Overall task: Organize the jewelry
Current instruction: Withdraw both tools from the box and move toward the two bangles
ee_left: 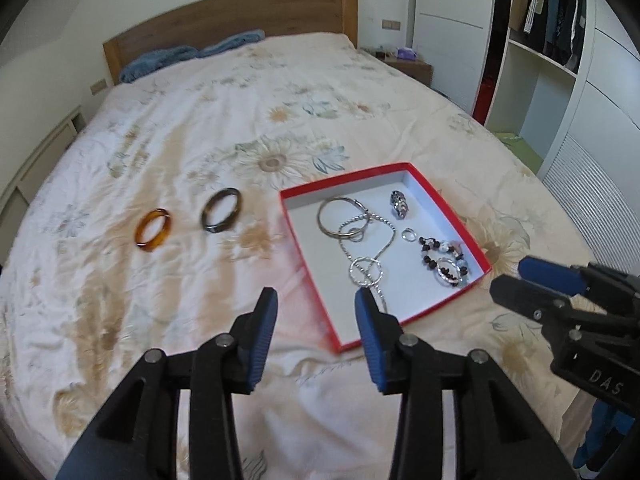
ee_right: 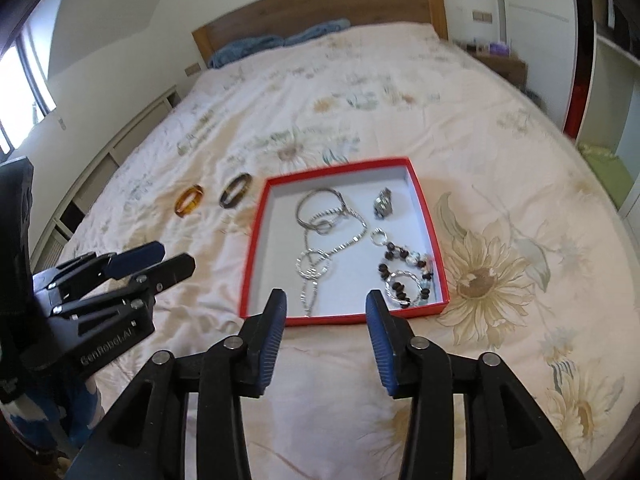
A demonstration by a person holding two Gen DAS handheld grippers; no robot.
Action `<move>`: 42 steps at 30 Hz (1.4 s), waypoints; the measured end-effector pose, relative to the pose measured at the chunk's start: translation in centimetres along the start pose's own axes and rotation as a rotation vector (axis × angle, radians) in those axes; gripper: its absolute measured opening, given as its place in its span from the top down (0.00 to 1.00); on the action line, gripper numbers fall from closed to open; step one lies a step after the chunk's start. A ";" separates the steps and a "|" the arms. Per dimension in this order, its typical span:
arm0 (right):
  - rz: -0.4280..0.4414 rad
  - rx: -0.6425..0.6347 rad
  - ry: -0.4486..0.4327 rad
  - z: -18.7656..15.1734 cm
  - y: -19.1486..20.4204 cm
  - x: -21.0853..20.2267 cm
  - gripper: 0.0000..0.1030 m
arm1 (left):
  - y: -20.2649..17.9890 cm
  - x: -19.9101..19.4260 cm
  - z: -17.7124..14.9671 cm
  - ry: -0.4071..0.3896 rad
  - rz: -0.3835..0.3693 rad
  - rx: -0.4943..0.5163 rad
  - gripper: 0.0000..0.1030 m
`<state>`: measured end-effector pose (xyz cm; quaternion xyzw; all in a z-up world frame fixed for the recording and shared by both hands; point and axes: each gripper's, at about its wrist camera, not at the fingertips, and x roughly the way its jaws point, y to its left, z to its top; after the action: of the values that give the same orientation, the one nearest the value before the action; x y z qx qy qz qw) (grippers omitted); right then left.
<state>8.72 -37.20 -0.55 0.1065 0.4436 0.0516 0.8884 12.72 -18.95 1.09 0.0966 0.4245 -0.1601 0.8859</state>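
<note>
Left gripper [ee_left: 316, 304] wide, empty; right gripper [ee_right: 326, 306] wide, empty. Amber bangle [ee_left: 153, 230], dark bangle [ee_left: 221, 215] on bedspread [ee_left: 160, 140] beside red box [ee_left: 448, 204].

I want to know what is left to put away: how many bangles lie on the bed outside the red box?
2: the amber bangle lies farthest left on the bedspread, and the dark bangle lies between it and the red box.
</note>
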 end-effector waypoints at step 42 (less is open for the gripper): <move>-0.143 -0.152 -0.203 -4.1 13.5 -7.9 0.42 | 8.5 -10.3 -6.2 -0.148 0.131 -0.112 0.61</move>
<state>0.74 -25.00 6.41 0.0115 0.3529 0.0107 0.9355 5.33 -7.05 5.65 0.0624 0.3591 -0.0848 0.9273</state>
